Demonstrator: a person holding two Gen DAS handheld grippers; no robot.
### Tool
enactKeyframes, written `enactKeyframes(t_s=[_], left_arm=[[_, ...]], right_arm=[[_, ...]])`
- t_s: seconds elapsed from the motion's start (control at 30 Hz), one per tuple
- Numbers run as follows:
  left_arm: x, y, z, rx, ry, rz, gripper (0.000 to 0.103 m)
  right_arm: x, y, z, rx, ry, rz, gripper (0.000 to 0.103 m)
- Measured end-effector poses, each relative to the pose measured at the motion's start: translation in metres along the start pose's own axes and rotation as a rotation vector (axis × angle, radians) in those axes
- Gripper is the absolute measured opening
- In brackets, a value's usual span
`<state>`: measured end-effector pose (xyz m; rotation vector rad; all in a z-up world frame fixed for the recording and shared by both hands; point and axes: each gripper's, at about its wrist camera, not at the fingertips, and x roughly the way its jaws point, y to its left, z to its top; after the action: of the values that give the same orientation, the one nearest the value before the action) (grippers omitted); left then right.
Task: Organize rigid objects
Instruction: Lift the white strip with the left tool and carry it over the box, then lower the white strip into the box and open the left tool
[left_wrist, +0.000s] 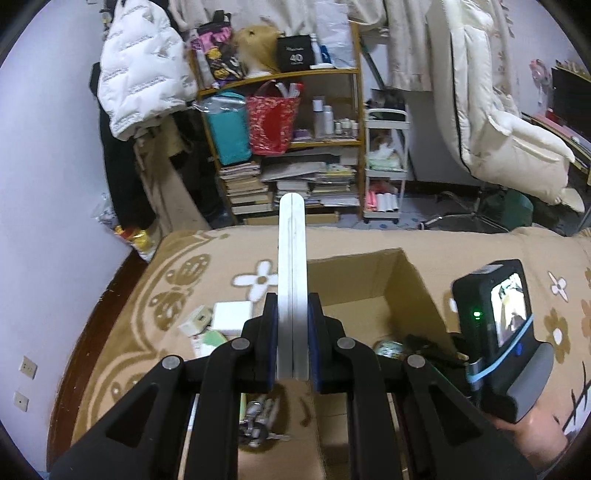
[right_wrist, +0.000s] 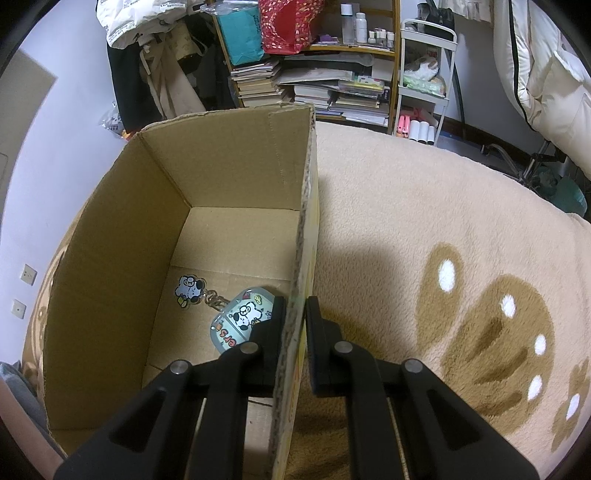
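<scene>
While the right gripper (right_wrist: 295, 328) pinches the brown cardboard box's (right_wrist: 236, 162) wall, the left gripper (left_wrist: 292, 332) clamps a stiff, light, white flat plastic bar (left_wrist: 291, 258) near its base.

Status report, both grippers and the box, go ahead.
Left gripper shut on flat white bar. Right gripper clamps cardboard box wall. Cartoon case inside. Nothing blocking.

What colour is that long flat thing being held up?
Silvery white, clearest in the left wrist view.
</scene>
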<state>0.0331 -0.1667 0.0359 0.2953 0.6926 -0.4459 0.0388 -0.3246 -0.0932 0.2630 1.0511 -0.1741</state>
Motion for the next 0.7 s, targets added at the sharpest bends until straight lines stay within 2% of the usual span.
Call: enactKeyframes(t_s=[0.13, 0.33, 0.7], left_arm=[[0.014, -0.009, -0.007, -0.028, 0.042, -0.064, 0.013], [0.032, -0.017, -0.018, -0.032, 0.107, -0.119, 0.013], [0.061, -0.018, -0.04, -0.028, 0.189, -0.066, 0.013]], right_arm=[[0.0, 0.0, 0.0, 0.0, 0.0, 0.0, 0.011], [0.0, -0.001, 0.0, 0.0, 0.001, 0.001, 0.011], [0.0, -0.001, 0.0, 0.0, 0.0, 0.001, 0.011]])
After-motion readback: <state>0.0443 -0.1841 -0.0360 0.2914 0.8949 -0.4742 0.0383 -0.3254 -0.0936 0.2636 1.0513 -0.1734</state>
